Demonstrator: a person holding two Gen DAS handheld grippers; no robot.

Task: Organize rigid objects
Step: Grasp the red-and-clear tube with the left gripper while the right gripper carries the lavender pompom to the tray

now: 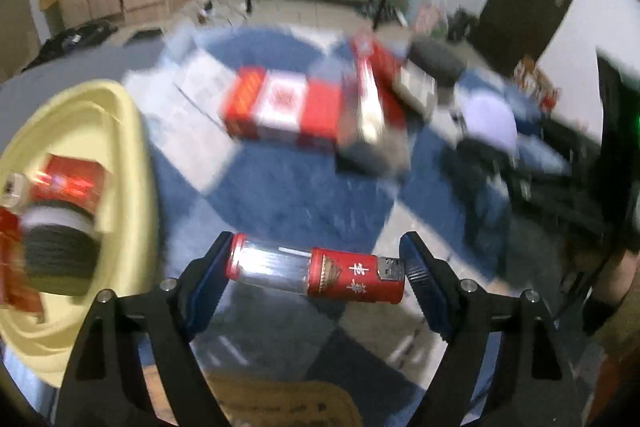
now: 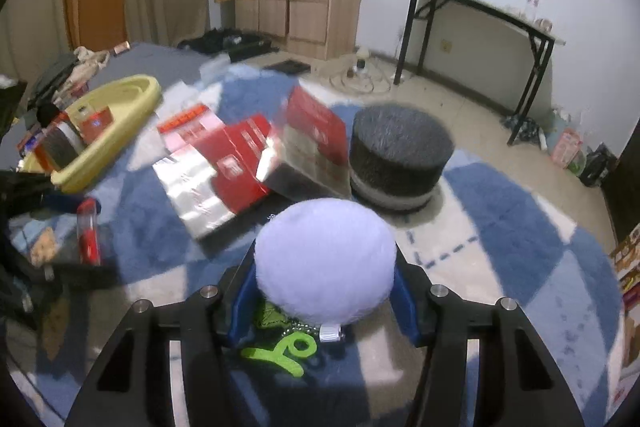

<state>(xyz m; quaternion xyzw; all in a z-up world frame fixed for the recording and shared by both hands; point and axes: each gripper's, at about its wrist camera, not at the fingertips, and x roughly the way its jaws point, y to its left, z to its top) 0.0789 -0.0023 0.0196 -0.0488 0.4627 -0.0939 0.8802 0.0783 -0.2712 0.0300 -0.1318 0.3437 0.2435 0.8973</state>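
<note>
Now the long red and clear lighter [image 1: 316,273] lies sideways between the blue pads of the left gripper [image 1: 318,267], which pinches it by both ends above the blue and white fluffy rug [image 1: 288,195]. Just to its left sits the pale yellow plastic tub [image 1: 120,131] with red boxes inside. Over on the other side, the right gripper [image 2: 326,291] squeezes a soft, round, pale purple pom-pom [image 2: 326,263]. Behind it lie shiny red boxes [image 2: 240,163] and a round dark fuzzy stool [image 2: 400,155].
</note>
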